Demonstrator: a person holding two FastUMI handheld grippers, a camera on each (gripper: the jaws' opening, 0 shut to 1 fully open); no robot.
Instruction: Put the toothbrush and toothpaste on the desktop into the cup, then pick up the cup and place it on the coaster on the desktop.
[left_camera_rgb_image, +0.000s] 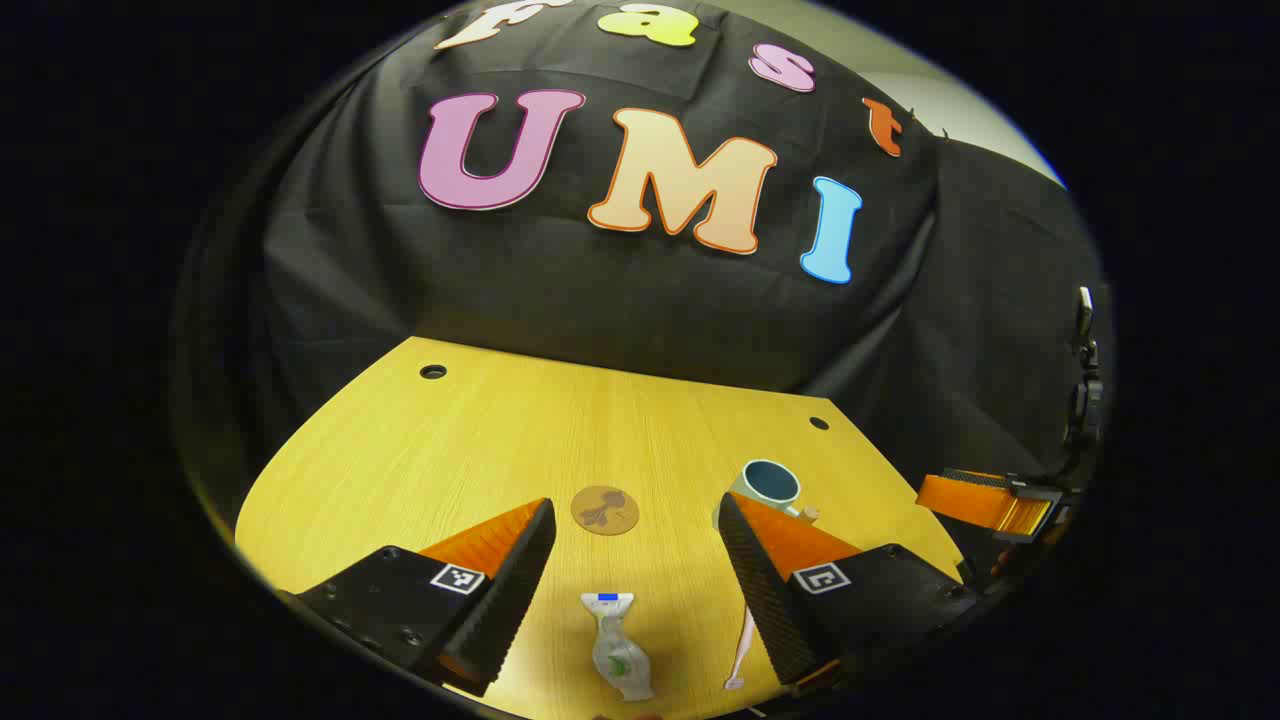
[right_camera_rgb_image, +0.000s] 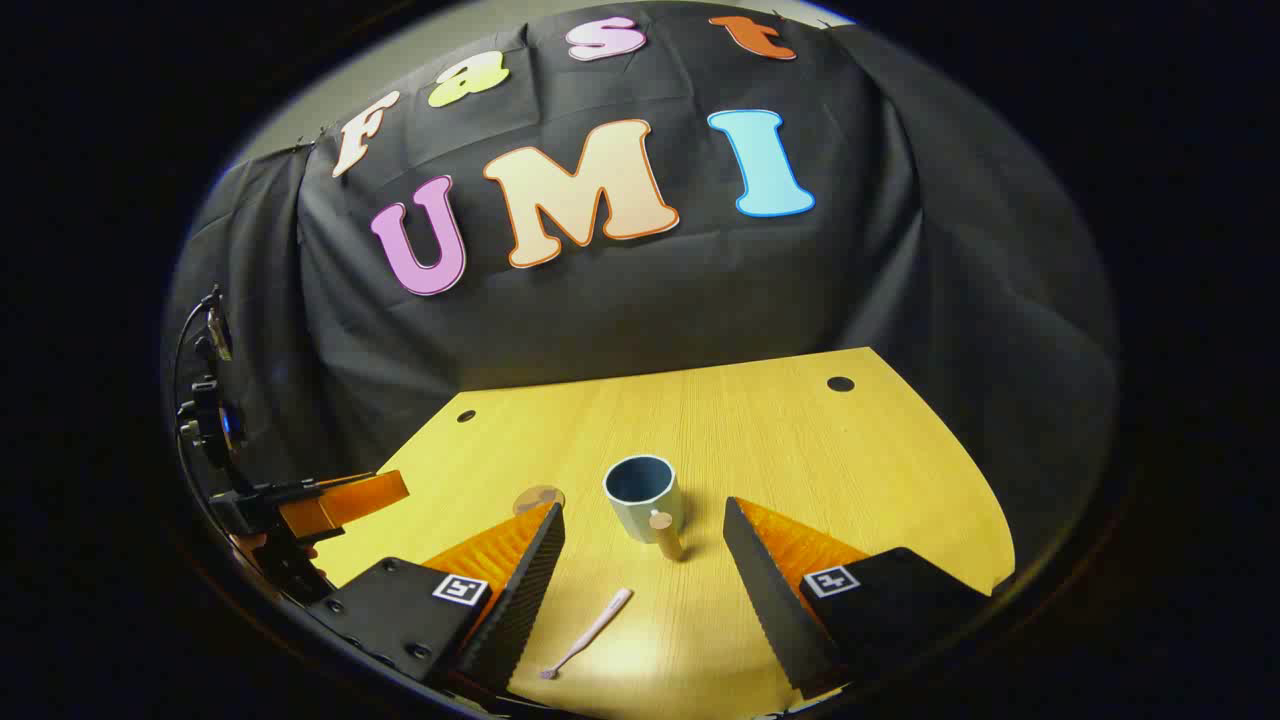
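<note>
Still flat on desk (right_camera_rgb_image: 800, 440): pale pink toothbrush (right_camera_rgb_image: 590, 630), crumpled toothpaste (left_camera_rgb_image: 618, 650).

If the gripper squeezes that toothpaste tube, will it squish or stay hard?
The toothpaste tube would probably squish: its body looks crinkled and pinched in, like soft, partly used plastic. It lies flat on the table, so it likely won't roll. The end by the cap looks stiffer, perhaps a firmer place to grip.
</note>
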